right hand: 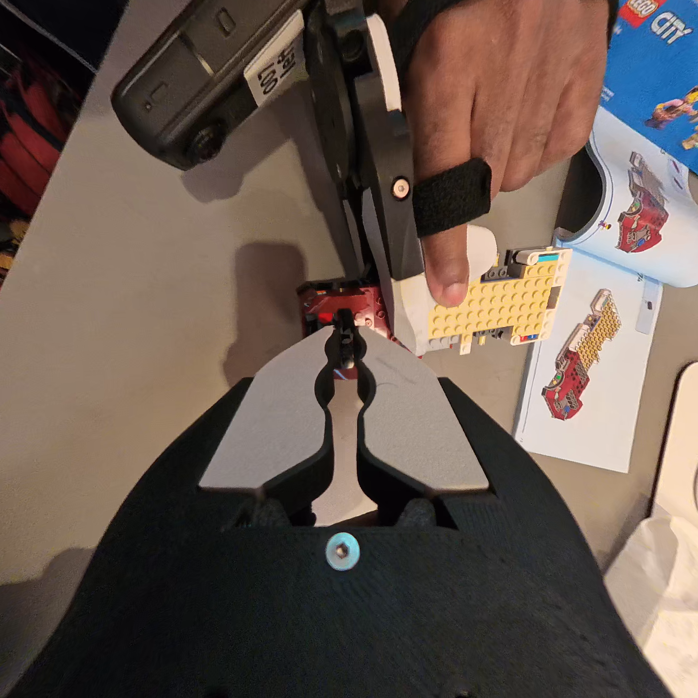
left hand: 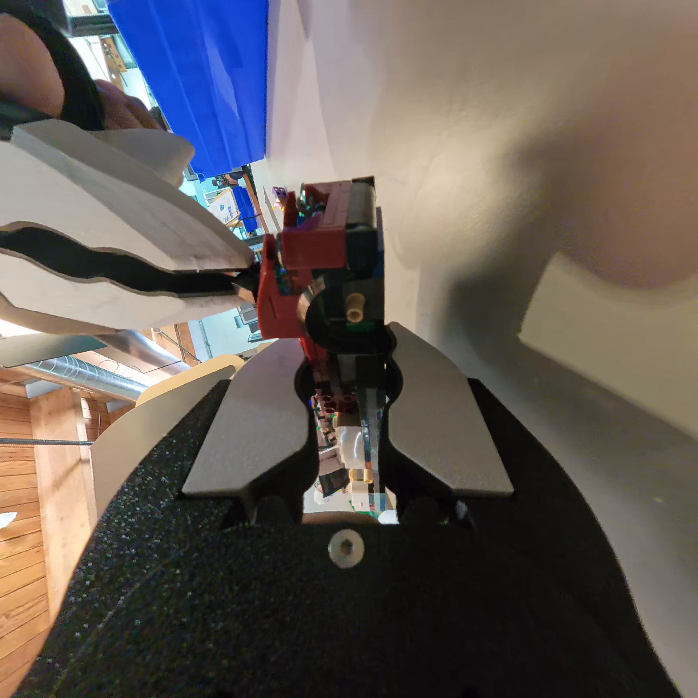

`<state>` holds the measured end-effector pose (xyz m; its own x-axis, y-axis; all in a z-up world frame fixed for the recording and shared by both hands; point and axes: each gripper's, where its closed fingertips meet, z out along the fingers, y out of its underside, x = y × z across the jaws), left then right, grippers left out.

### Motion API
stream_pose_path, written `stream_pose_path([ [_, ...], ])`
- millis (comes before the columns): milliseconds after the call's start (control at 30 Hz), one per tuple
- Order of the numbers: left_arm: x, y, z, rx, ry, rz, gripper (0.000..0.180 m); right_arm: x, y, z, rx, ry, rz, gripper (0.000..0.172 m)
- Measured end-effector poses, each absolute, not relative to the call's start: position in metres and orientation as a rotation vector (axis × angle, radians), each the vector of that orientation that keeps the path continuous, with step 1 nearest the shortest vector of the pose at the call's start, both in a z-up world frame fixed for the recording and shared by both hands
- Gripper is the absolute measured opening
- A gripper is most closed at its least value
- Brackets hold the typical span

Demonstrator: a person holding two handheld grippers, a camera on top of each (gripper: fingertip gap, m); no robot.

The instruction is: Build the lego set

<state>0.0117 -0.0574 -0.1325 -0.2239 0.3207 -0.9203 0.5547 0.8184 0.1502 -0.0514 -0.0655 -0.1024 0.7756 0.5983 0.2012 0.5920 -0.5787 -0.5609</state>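
My left gripper (left hand: 343, 347) is shut on a brick-built vehicle (left hand: 332, 264) with a dark red cab, a black underside and a tan peg, and holds it on its side against the table (left hand: 491, 132). In the right wrist view the model shows its dark red cab (right hand: 340, 302) and its tan studded plate (right hand: 502, 302), with the left gripper's white finger (right hand: 409, 321) pressed on it. My right gripper (right hand: 345, 332) is shut on a small black piece (right hand: 345, 340) and holds it against the cab. It also shows in the left wrist view (left hand: 245, 281), coming in from the left.
An open instruction booklet (right hand: 604, 340) lies to the right of the model, with a blue box (right hand: 661, 75) behind it. A white plastic bag (right hand: 661, 585) lies at the lower right. A hand (right hand: 510, 94) grips the left gripper. A blue bin (left hand: 204, 75) stands beyond the table.
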Motion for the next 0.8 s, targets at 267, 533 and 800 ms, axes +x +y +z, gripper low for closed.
stream_pose_path([
  [267,0.006,-0.053,-0.13,0.632,1.834,-0.283,0.034,-0.048,-0.063,-0.105,-2.285,-0.799,0.168,0.008],
  [533,0.003,-0.05,-0.13,0.616,1.84,-0.286,0.033,-0.047,-0.06,-0.1,-2.242,-0.778,0.186,0.008],
  [800,0.009,-0.045,-0.133,0.62,1.85,-0.205,0.033,-0.039,-0.069,-0.102,-2.374,-0.872,-0.087,0.008],
])
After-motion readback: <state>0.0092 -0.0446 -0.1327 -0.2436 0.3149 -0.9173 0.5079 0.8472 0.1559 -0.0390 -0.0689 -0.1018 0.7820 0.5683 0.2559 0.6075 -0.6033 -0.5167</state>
